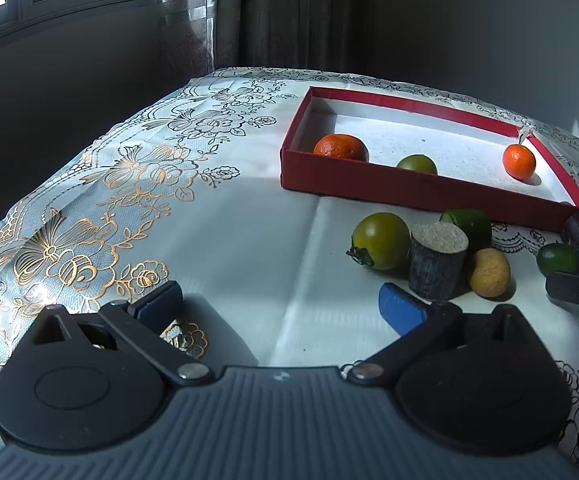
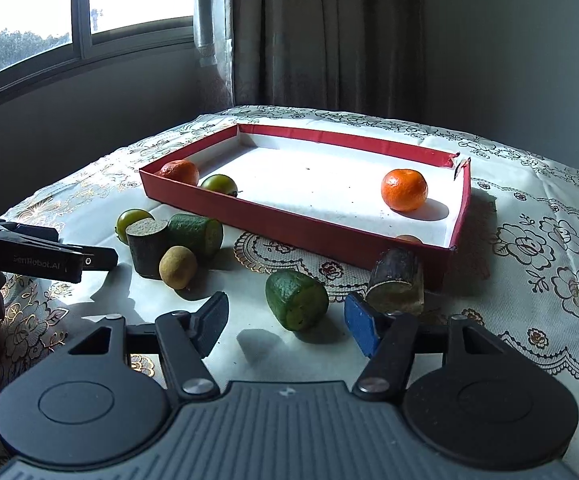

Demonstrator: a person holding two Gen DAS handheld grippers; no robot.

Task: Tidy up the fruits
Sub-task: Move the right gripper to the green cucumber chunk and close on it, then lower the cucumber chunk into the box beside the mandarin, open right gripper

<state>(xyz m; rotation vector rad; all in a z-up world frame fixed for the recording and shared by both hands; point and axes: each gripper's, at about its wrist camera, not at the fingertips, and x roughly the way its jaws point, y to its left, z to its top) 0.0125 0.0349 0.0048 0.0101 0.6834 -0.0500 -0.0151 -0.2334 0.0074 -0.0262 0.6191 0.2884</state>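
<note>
Red box lying toward the far side of the counter, on a floral cloth. Inside: one orange near the right end, another orange and a green round fruit together at the left end, close against the near wall. A further bit of orange just peeping over the near wall toward the right corner; too hidden to tell more.

On the cloth just near of the box, at left, a cluster touching or nearly so: green tomato-like fruit, dark cut cylinder with pale top, small tan round fruit, green cut piece behind. Further right, a green cut chunk lying on its side, and a dark cut stub right against the box's near wall.

Right tool low over the cloth, fingers spread about halfway, gripping nothing; green chunk sitting between and just beyond the tips, untouched, dark stub by the right pad.

Left tool spread wide, bare cloth between the fingers, holding nothing; right pad close to the dark cylinder, contact unclear
</note>
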